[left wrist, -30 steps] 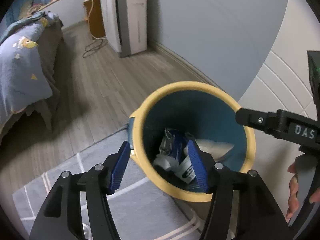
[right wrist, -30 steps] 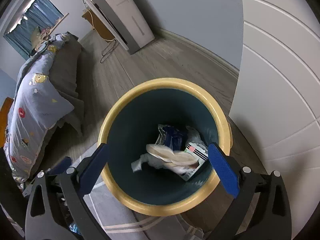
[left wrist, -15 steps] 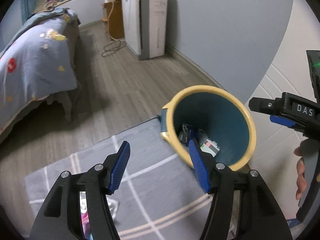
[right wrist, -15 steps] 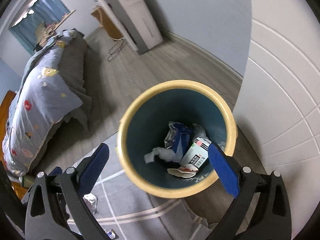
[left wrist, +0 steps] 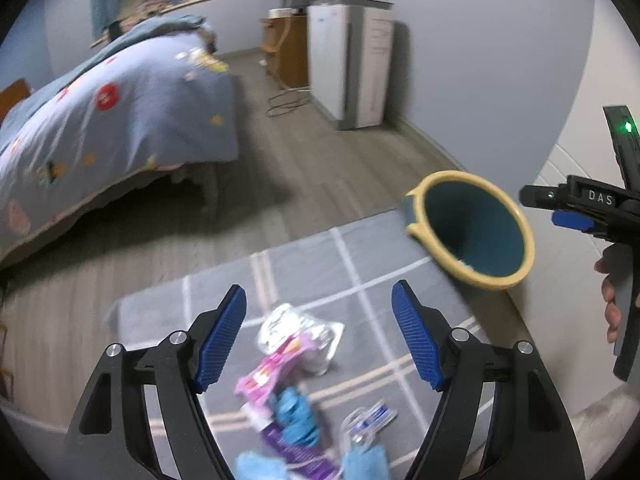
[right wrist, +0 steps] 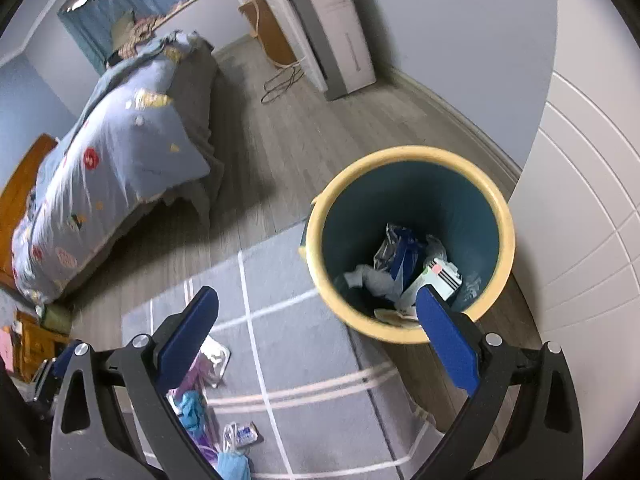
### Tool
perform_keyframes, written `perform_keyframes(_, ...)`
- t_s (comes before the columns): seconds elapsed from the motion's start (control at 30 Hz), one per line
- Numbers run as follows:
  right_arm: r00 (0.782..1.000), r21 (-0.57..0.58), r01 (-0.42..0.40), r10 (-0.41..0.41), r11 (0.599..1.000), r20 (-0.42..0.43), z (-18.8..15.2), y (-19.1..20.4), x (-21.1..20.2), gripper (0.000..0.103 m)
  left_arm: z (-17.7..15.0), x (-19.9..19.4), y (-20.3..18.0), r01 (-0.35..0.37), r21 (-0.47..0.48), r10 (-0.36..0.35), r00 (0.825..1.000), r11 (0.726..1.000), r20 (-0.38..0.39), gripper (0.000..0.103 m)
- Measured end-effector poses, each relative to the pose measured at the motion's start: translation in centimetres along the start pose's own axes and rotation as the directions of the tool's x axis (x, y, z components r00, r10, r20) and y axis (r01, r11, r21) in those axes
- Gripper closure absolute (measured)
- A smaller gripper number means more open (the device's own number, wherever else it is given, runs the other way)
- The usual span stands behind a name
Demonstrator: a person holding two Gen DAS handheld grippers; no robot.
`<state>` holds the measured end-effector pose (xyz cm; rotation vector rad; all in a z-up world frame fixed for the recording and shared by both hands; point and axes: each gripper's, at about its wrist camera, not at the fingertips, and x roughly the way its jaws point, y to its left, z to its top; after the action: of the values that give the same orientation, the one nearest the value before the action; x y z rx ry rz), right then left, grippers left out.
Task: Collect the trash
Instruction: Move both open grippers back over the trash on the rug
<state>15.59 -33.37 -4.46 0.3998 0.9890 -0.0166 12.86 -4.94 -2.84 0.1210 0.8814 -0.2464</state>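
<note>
A blue bin with a yellow rim (left wrist: pixel 476 228) (right wrist: pixel 408 240) stands at the corner of a grey rug and holds several wrappers (right wrist: pixel 404 264). Loose trash lies on the rug: a clear wrapper (left wrist: pixel 300 328), a pink packet (left wrist: pixel 268 380), blue crumpled pieces (left wrist: pixel 296 412) and a small clear packet (left wrist: pixel 368 420) (right wrist: pixel 240 436). My left gripper (left wrist: pixel 320 336) hangs above this pile, its jaws opening with nothing between them. My right gripper (right wrist: pixel 320 340) stands wide open and empty beside the bin; it also shows at the right edge of the left wrist view (left wrist: pixel 576 212).
A bed with a blue patterned duvet (left wrist: pixel 104 120) (right wrist: pixel 116 160) fills the left. A white appliance (left wrist: pixel 352 72) and a wooden cabinet (left wrist: pixel 284 48) stand along the far wall with a cable on the wood floor. A white panelled door (right wrist: pixel 584 220) is right of the bin.
Both grippers have drawn up and away from the bin toward the rug. The left one swung left, bringing the trash pile under it, and its jaws stand wider.
</note>
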Motion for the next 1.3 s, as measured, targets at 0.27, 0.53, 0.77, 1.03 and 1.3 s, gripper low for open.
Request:
perform_keyframes(0.27, 0.997, -0.118, 0.047, -0.054, 0.992, -0.059, -3.4, 4.1, 1.5, 0.006, -3.3, -1.0, 5.2, -0.043, -0.128, 0.041, 0.999, 0.991, -0.019, 0.026)
perform_keyframes(0.53, 0.987, -0.208, 0.035, -0.067, 0.977, -0.149, -6.9, 8.6, 4.8, 0.006, -6.0, 0.5, 8.2, -0.069, -0.13, 0.056, 0.993, 0.989, -0.099, 0.026)
perform_keyframes(0.77, 0.965, -0.245, 0.034, -0.096, 0.969, -0.245, -11.5, 11.1, 8.2, 0.006, -7.3, 2.6, 10.4, -0.114, -0.11, 0.094, 0.981, 0.987, -0.172, 0.026)
perform_keyframes(1.03, 0.927, -0.258, -0.011, -0.087, 0.966, -0.365, -16.6, 12.1, 10.7, 0.007, -7.7, 2.8, 12.2, -0.115, -0.192, 0.075, 0.977, 0.975, -0.201, 0.026)
perform_keyframes(1.3, 0.934, -0.319, -0.124, 0.002, 0.94, -0.357, -17.1, 15.1, 11.1, 0.018, -7.3, 2.4, 11.3, -0.111, -0.187, 0.074, 0.979, 0.976, -0.191, 0.026)
